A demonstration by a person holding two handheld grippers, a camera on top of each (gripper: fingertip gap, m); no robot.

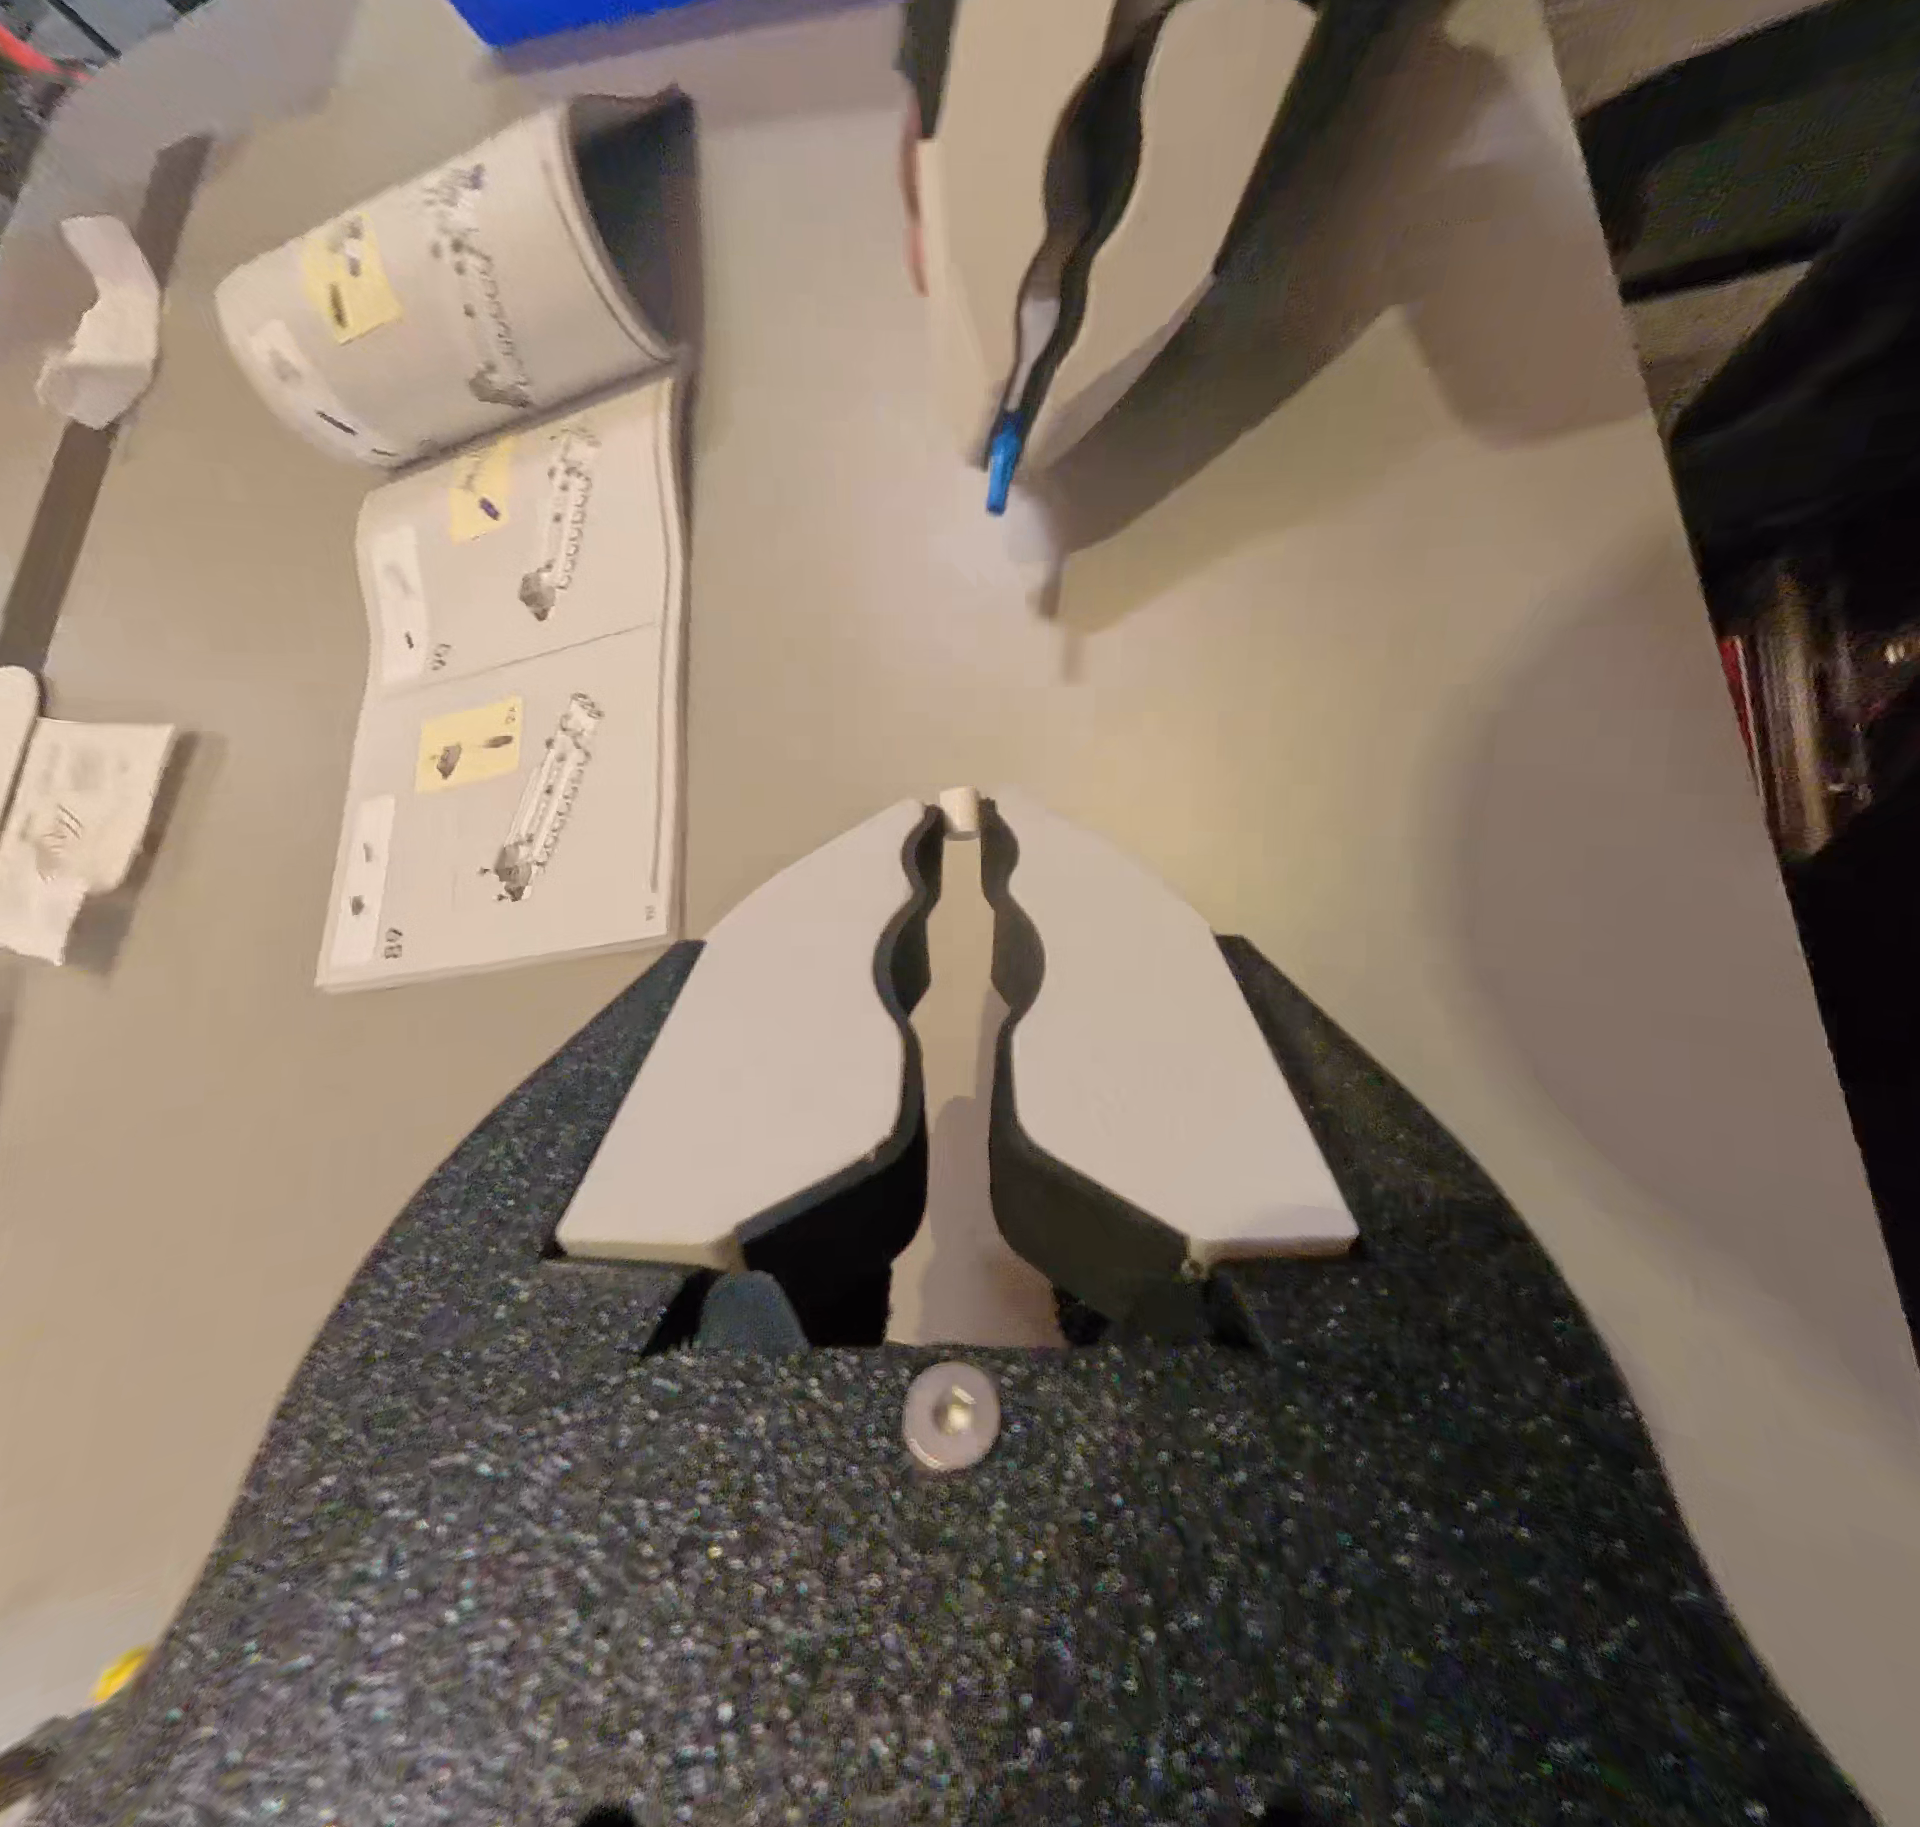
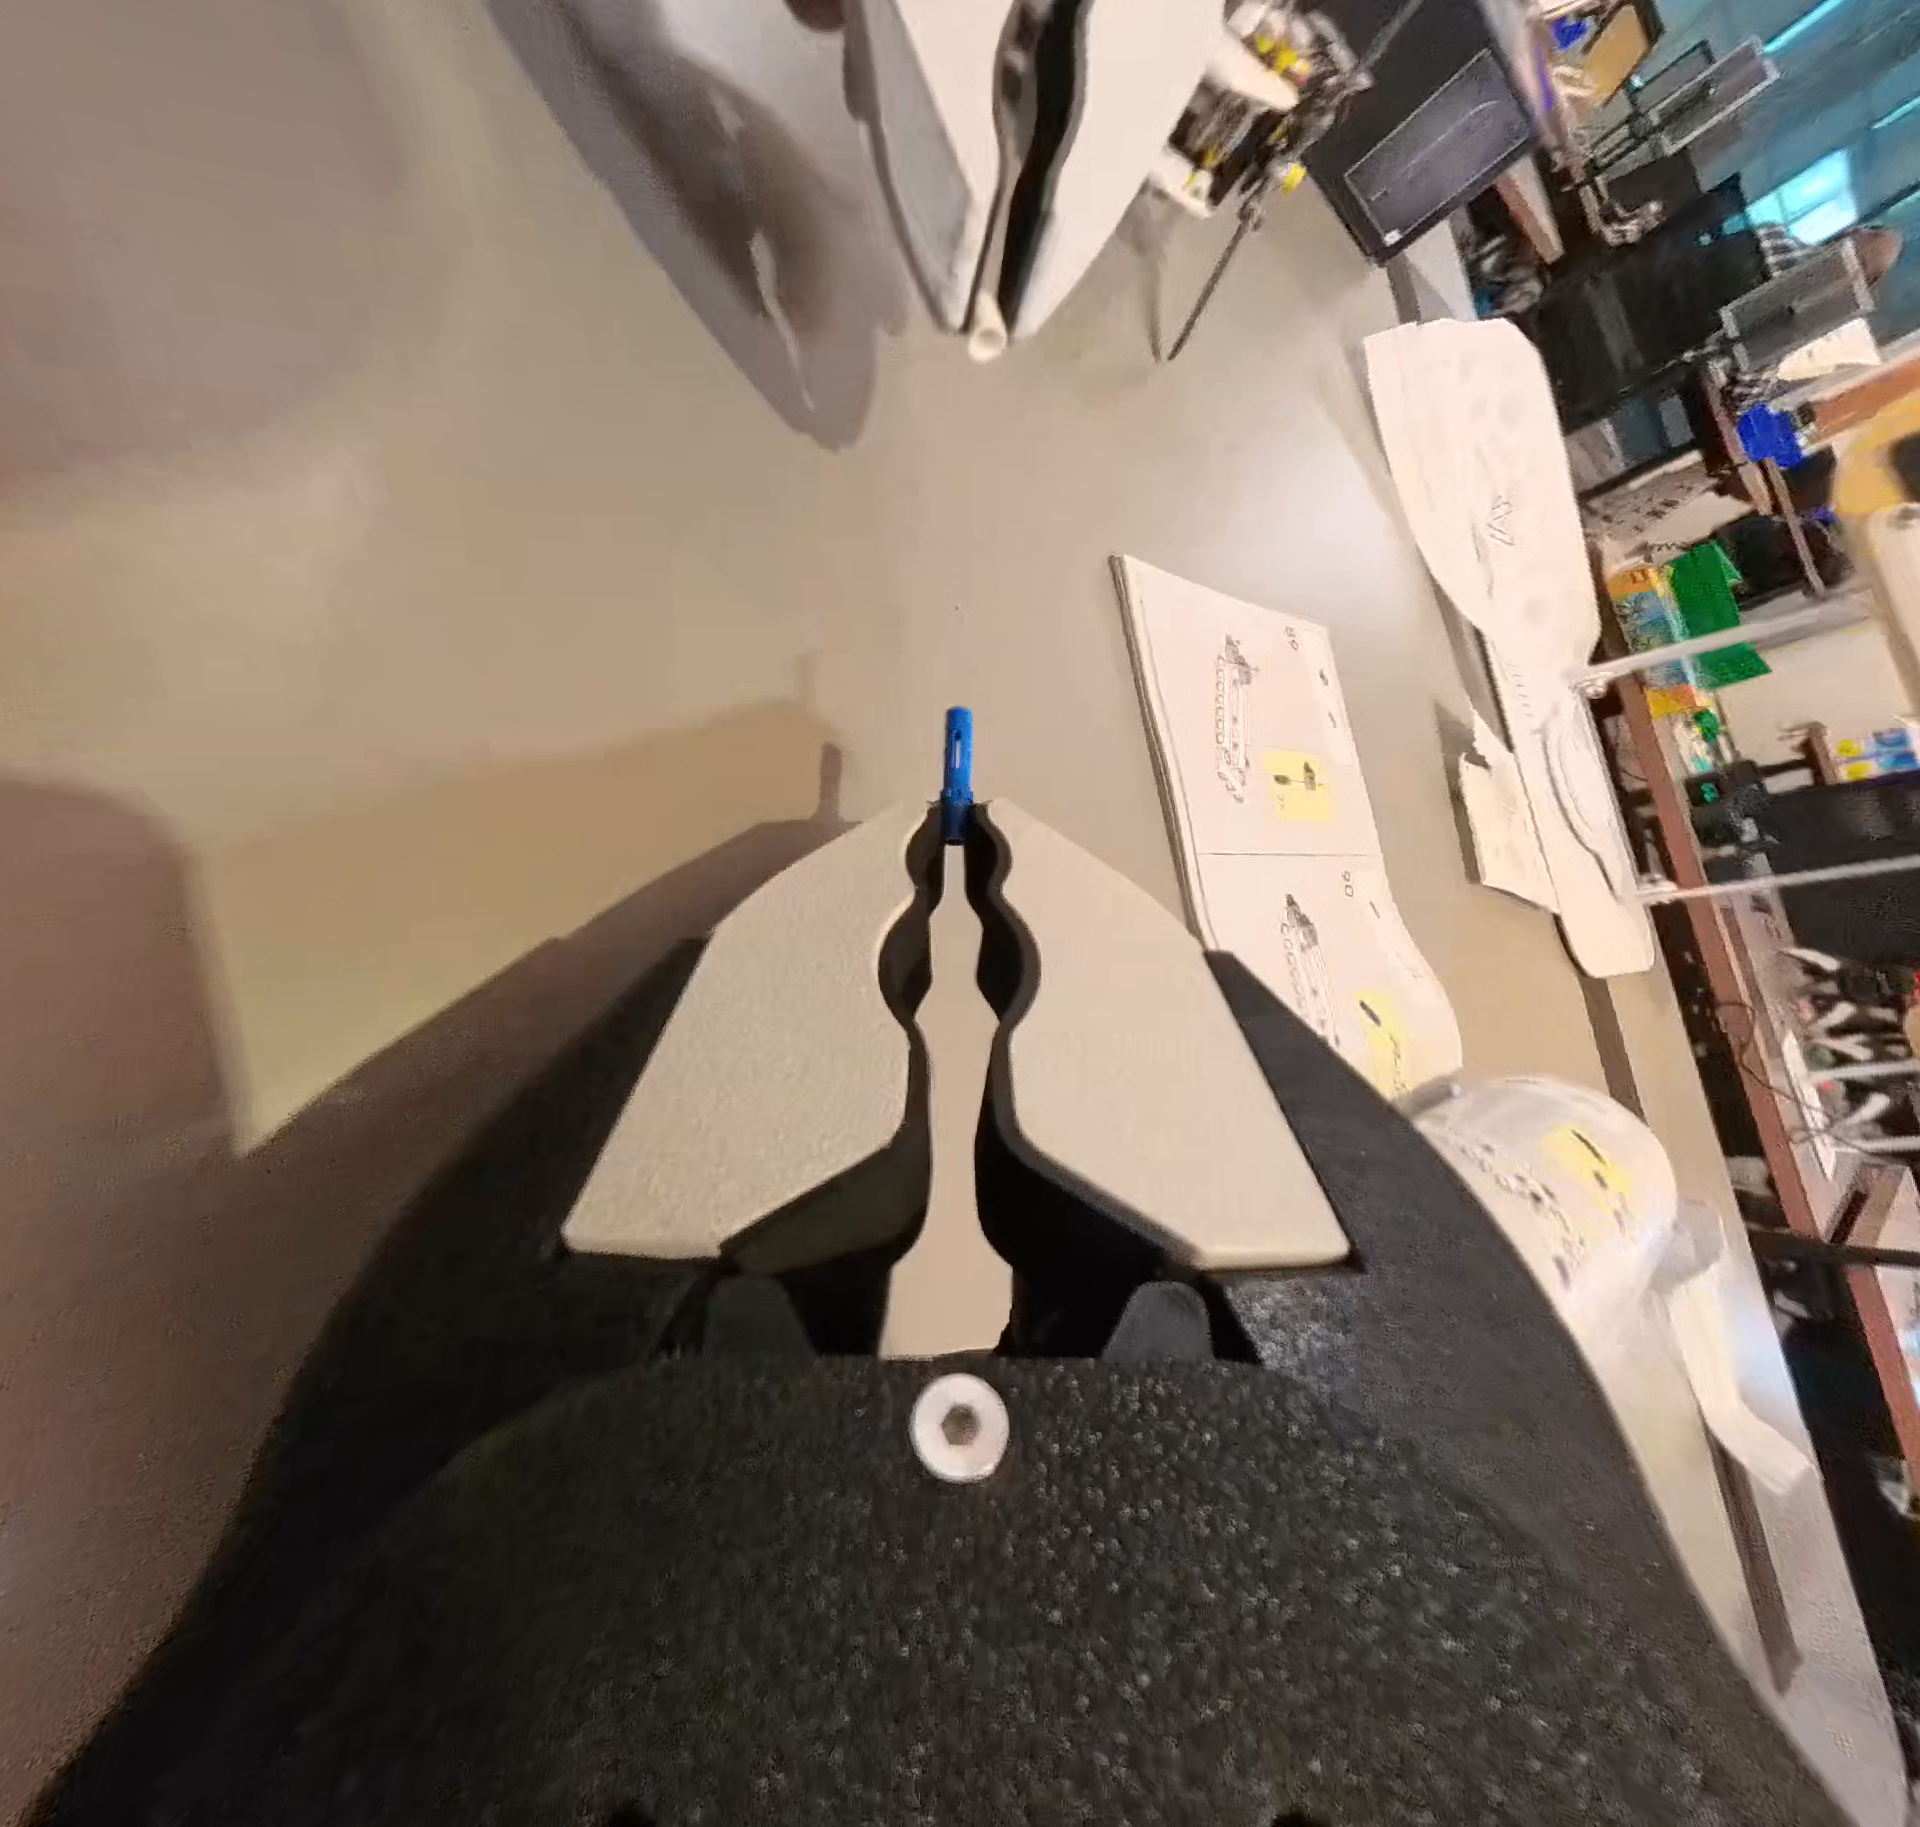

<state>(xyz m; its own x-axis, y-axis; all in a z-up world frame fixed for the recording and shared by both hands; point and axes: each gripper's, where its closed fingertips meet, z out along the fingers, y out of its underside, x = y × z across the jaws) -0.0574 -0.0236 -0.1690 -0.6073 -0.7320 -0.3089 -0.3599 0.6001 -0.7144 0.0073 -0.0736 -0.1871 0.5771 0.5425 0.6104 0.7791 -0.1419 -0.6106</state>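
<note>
Blue pin and white sleeve, each pinched at a fingertip pair above the surface.

The blue pin [image 2: 957,769] is clamped by its near end in the right hand-held gripper [image 2: 957,821], long axis in line with the fingers, free end pointing forward. A short white sleeve [image 1: 959,809] is nipped endwise at the tips of the left hand-held gripper [image 1: 959,821], jaws nearly closed. An open instruction booklet [image 1: 520,738] lies flat on the beige surface [image 1: 1247,738], well apart to the left gripper's left.
</note>
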